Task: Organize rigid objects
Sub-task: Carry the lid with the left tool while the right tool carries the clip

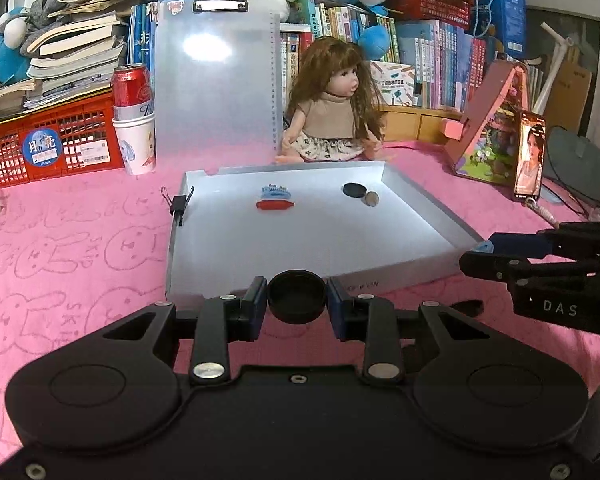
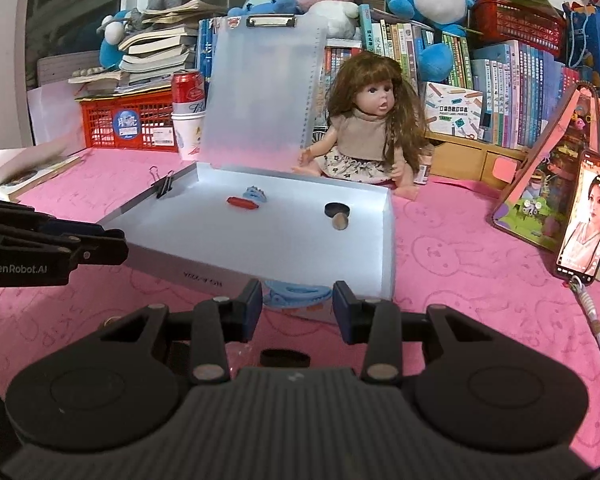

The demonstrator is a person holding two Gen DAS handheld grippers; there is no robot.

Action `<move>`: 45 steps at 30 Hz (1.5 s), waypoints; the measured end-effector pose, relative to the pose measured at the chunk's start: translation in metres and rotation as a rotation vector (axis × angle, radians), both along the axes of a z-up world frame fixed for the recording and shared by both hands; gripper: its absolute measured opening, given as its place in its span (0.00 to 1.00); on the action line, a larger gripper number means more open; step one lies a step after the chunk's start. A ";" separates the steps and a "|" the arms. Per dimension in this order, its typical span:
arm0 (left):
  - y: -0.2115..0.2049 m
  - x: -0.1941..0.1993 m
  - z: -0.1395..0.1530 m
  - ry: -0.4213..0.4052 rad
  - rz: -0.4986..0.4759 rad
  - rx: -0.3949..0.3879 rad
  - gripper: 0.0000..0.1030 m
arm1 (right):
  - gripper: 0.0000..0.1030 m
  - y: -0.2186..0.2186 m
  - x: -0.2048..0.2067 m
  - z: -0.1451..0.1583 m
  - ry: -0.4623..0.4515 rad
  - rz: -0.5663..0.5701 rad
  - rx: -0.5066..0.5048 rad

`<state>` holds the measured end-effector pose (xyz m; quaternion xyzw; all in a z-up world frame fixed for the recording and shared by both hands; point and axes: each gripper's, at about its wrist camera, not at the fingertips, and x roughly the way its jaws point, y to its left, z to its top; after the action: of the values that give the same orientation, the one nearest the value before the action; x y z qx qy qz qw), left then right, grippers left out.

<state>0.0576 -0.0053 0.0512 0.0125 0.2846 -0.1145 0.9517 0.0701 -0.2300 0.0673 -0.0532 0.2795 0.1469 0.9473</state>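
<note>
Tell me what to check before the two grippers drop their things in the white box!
1. Left gripper holds the black cap firmly: ok.
2. Right gripper holds the blue clip: ok.
3. White box open, lid up: ok.
4. Bare floor in the box near the front: ok.
5. Things inside, the red piece and black disc, sit at the back, out of the way: ok.
6. Grippers already above the box: not ok, both are in front.
</note>
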 end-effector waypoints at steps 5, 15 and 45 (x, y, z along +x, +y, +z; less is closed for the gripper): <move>-0.004 0.010 0.002 -0.003 0.014 -0.008 0.30 | 0.42 0.001 0.007 0.002 -0.004 -0.022 -0.004; -0.005 0.029 0.002 0.001 0.034 -0.028 0.30 | 0.42 0.005 0.021 0.005 -0.022 -0.043 0.013; -0.013 0.099 -0.008 -0.001 0.055 -0.098 0.30 | 0.42 0.001 0.085 -0.007 0.017 -0.133 0.103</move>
<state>0.1565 -0.0183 0.0434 -0.0418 0.2782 -0.1020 0.9542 0.1549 -0.2291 0.0602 0.0158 0.2826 0.0982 0.9541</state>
